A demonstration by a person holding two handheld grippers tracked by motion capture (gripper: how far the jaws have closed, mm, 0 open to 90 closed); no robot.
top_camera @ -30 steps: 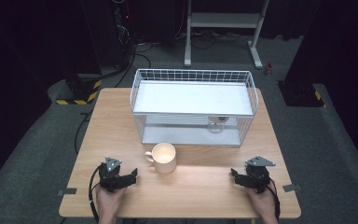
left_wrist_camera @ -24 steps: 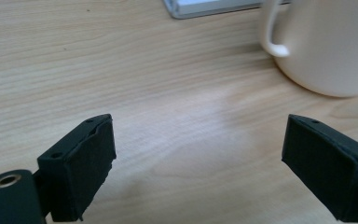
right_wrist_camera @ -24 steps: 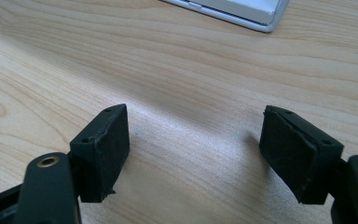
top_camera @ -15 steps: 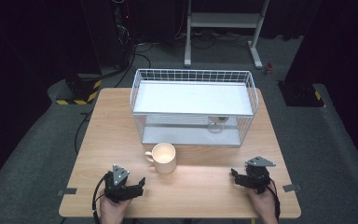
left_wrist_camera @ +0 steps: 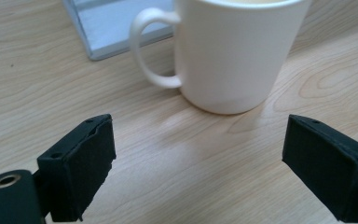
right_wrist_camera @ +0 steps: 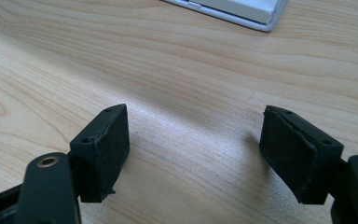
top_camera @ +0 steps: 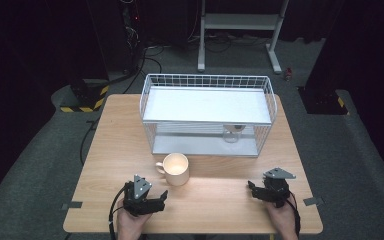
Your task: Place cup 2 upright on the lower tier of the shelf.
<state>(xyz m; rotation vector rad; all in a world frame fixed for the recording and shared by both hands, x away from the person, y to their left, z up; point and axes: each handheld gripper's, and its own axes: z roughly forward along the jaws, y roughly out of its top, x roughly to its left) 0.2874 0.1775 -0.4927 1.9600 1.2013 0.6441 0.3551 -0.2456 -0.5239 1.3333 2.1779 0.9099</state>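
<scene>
Table: we are looking down on a light wooden table point(top_camera: 105, 150) standing on grey carpet.
Mug: a white mug point(top_camera: 175, 169) is standing upright near the middle of the table, a little toward the near edge, with its handle pointing toward the table's left edge. In the left gripper view the mug point(left_wrist_camera: 233, 51) is sitting just ahead of the jaws, not between them.
Left gripper: we are seeing the left gripper point(top_camera: 152, 201) held in a hand point(top_camera: 130, 222) near the table's near edge, left of centre, just near and left of the mug. Its jaws are standing wide apart, gripping nothing, with bare wood between them, and apart from the mug. In its own view the left gripper point(left_wrist_camera: 198, 154) is pointing toward the mug's base.
Right gripper: the right gripper point(top_camera: 254, 190) is sitting in the other hand point(top_camera: 282, 220) toward the table's near right corner, well apart from the mug. Its jaws point(right_wrist_camera: 193, 149) are standing apart over bare wood, holding nothing.
Wire basket: a white wire basket point(top_camera: 270, 100) is taking up the far half of the table, just beyond the mug.
Small item in basket: something small and pale point(top_camera: 232, 132) is sitting inside the basket near its right end; we cannot tell what it is.
</scene>
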